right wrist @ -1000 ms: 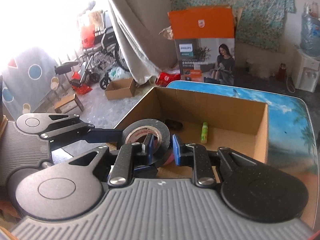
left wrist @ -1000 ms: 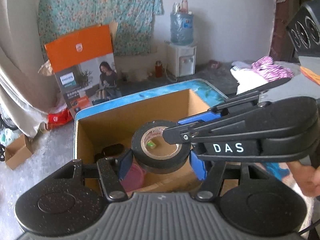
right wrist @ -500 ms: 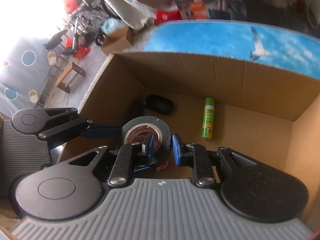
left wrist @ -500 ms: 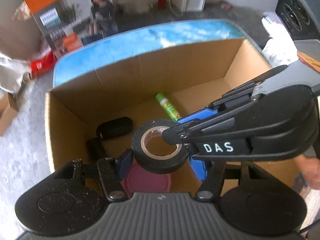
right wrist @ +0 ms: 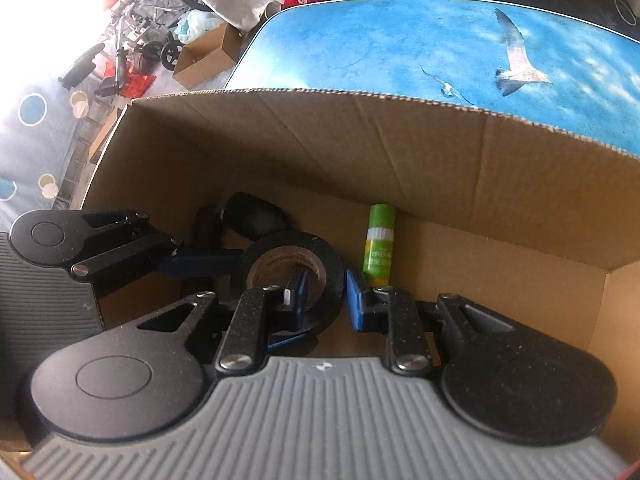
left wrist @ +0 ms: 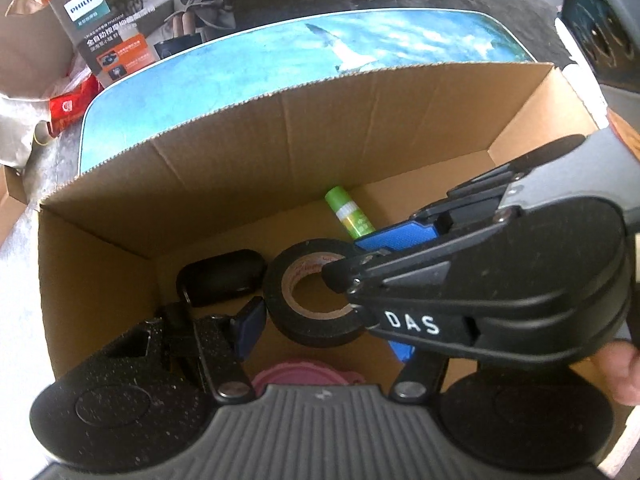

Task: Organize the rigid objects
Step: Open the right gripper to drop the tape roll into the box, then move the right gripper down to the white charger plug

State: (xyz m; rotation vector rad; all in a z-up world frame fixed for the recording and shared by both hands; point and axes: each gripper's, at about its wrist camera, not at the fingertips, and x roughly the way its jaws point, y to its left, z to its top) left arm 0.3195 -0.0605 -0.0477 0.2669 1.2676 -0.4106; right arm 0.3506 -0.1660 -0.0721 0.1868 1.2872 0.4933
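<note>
A black tape roll (left wrist: pixel 316 330) (right wrist: pixel 288 245) hangs low inside an open cardboard box (left wrist: pixel 280 152) (right wrist: pixel 400 152). My left gripper (left wrist: pixel 325 334) spans the roll's outer width; its jaws are opening, and its left pad still touches the roll. My right gripper (right wrist: pixel 326 300) (left wrist: pixel 346 260) has one pad in the roll's hole and one outside, around the wall. Its jaws are opening too, with the wall still close between the pads. A green glue stick (left wrist: pixel 348 216) (right wrist: pixel 378 244), a black case (left wrist: pixel 222 276) (right wrist: pixel 252 216) and a pink lid (left wrist: pixel 300 376) lie on the box floor.
The box stands on a blue table (left wrist: pixel 240 76) (right wrist: pixel 380 40) printed with seagulls. A person's hand (left wrist: pixel 624 368) holds the right gripper. Beyond the table are an orange Philips carton (left wrist: pixel 108 20), small cardboard boxes and a wheelchair (right wrist: pixel 148 40) on the floor.
Both grippers have tipped downward and sunk into the box with the tape roll between them. The box floor and its contents have come much closer.
</note>
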